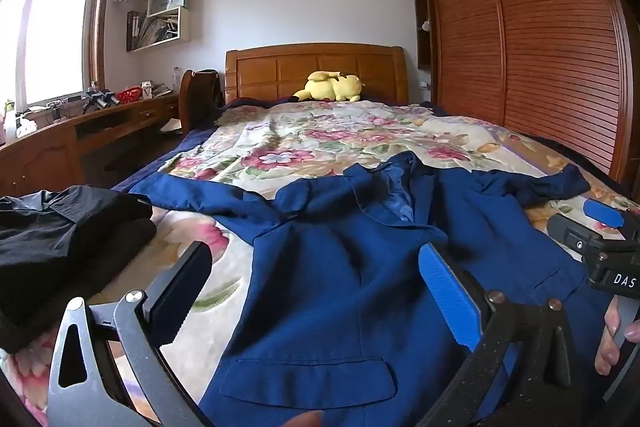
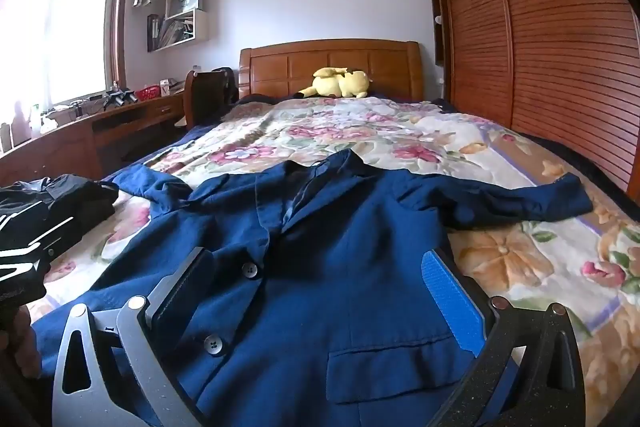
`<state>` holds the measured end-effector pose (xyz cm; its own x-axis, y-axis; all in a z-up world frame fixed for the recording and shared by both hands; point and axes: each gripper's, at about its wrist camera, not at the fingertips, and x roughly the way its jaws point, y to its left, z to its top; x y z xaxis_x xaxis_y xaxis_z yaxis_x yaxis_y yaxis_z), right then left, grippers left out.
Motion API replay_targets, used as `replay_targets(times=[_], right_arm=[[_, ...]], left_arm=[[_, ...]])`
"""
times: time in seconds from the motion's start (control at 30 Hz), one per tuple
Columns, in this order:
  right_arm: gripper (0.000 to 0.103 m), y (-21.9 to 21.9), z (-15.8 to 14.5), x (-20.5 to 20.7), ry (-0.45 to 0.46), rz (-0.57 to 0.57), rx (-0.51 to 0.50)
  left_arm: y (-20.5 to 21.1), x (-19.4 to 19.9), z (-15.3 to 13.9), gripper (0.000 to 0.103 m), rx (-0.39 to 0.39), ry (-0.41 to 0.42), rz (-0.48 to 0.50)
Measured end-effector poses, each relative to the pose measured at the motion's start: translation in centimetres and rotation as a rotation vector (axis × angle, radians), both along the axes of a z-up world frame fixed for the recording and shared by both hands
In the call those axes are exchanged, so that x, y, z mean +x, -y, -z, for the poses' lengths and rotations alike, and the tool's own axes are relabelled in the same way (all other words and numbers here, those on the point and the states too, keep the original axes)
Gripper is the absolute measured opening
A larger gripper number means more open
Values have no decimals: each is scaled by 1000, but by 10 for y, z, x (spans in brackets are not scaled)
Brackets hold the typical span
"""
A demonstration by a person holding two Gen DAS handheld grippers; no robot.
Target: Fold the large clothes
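Note:
A navy blue suit jacket [image 1: 340, 267] lies face up on the floral bedspread [image 1: 320, 135], collar toward the headboard, both sleeves spread sideways. My left gripper [image 1: 316, 283] is open, just above the jacket's left front near a flap pocket [image 1: 308, 383]. In the right wrist view my right gripper [image 2: 316, 287] is open over the jacket [image 2: 340, 247], between the two buttons [image 2: 250, 270] and the right flap pocket [image 2: 396, 367]. The right gripper also shows at the right edge of the left wrist view [image 1: 600, 227]. Nothing is held.
A pile of black clothes [image 1: 60, 235] lies on the bed at the left. A yellow plush toy [image 1: 332, 87] lies by the wooden headboard [image 1: 316, 67]. A wooden wardrobe [image 1: 540, 47] runs along the right. A desk [image 1: 100, 119] stands at the left under the window.

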<state>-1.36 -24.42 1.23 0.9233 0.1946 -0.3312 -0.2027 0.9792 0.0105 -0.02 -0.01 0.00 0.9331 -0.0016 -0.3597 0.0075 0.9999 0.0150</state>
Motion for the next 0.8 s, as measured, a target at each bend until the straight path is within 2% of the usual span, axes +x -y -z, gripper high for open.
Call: replay_targets(times=[0.8], right_arm=[[103,3,-1,0,18,10,13]], left_arm=[[0,-1,-2,103,-2,8,-5]])
